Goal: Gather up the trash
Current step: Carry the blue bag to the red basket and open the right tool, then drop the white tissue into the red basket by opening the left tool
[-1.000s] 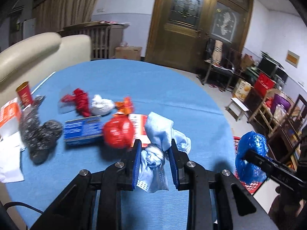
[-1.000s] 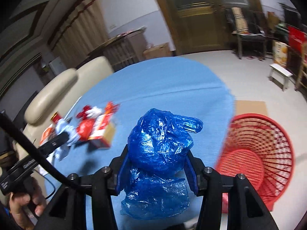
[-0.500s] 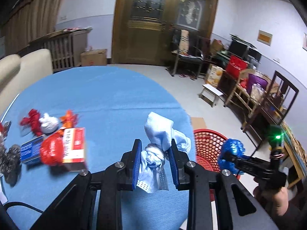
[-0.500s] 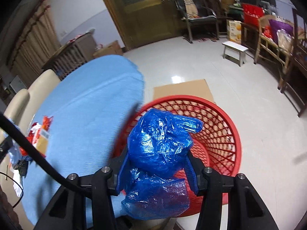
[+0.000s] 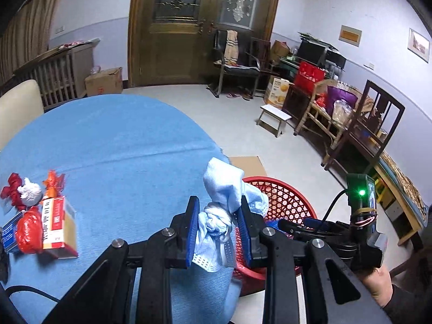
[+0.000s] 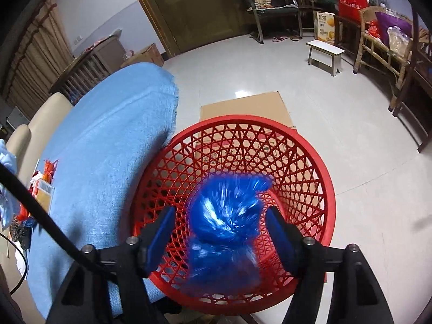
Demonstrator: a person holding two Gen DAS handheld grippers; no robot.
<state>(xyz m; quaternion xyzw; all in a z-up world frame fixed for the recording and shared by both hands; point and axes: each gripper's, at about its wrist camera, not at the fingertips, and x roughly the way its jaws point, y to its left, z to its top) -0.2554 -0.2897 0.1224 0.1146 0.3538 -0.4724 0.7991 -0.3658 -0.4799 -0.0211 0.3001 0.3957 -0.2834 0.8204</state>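
My left gripper (image 5: 217, 210) is shut on a knotted light blue face mask (image 5: 218, 216), held over the right edge of the blue table (image 5: 113, 145). A red mesh basket (image 6: 305, 162) stands on the floor beside that edge, also seen as the red mesh basket (image 5: 283, 197) in the left wrist view. Directly above the basket, my right gripper (image 6: 221, 221) has its jaws opening. The blue plastic bag (image 6: 226, 221) is blurred between the pads, free of both and dropping into the basket. In the left wrist view the right gripper (image 5: 297, 225) hangs over the basket, held by a hand (image 5: 378, 289).
On the table's left lie more trash: a red-and-white carton (image 5: 58, 225), a red bag (image 5: 27, 232), a white wad (image 5: 31, 193) and an orange wrapper (image 5: 54, 183). Flat cardboard (image 6: 245, 108) lies beyond the basket. A white stool (image 5: 274, 117), chairs and cluttered furniture line the right wall.
Both grippers swung right from the table to the basket. The right one sank over it and spread its jaws, letting go of the blue bag. The left one still grips the mask.
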